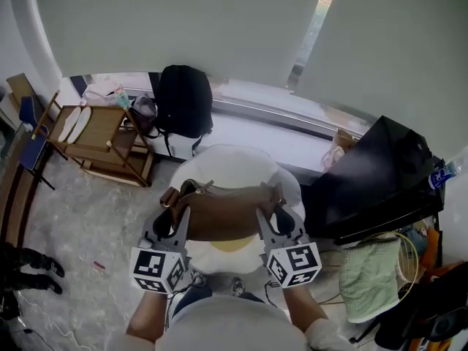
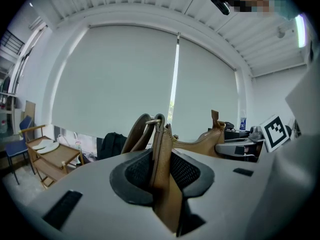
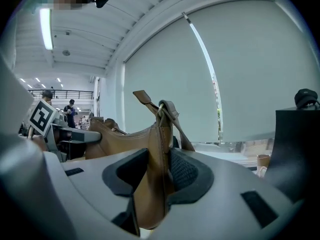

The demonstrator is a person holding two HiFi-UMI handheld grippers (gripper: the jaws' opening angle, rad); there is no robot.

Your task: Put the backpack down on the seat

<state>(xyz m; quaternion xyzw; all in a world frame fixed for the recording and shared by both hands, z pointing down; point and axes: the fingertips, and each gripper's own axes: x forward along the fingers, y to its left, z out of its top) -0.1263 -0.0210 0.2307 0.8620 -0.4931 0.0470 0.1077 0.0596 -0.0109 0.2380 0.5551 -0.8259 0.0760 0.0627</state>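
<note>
A brown leather bag with a zip top and strap rings hangs stretched between my two grippers, just above a round white seat. My left gripper is shut on the bag's left end, and in the left gripper view the leather is pinched between the dark pads. At the bag's right end my right gripper is shut on it too; the right gripper view shows the leather clamped in its jaws. I cannot tell whether the bag's underside touches the seat.
A black backpack leans on the window ledge behind the seat. A wooden chair stands at the left. To the right are a black case, a paper cup and a green cloth.
</note>
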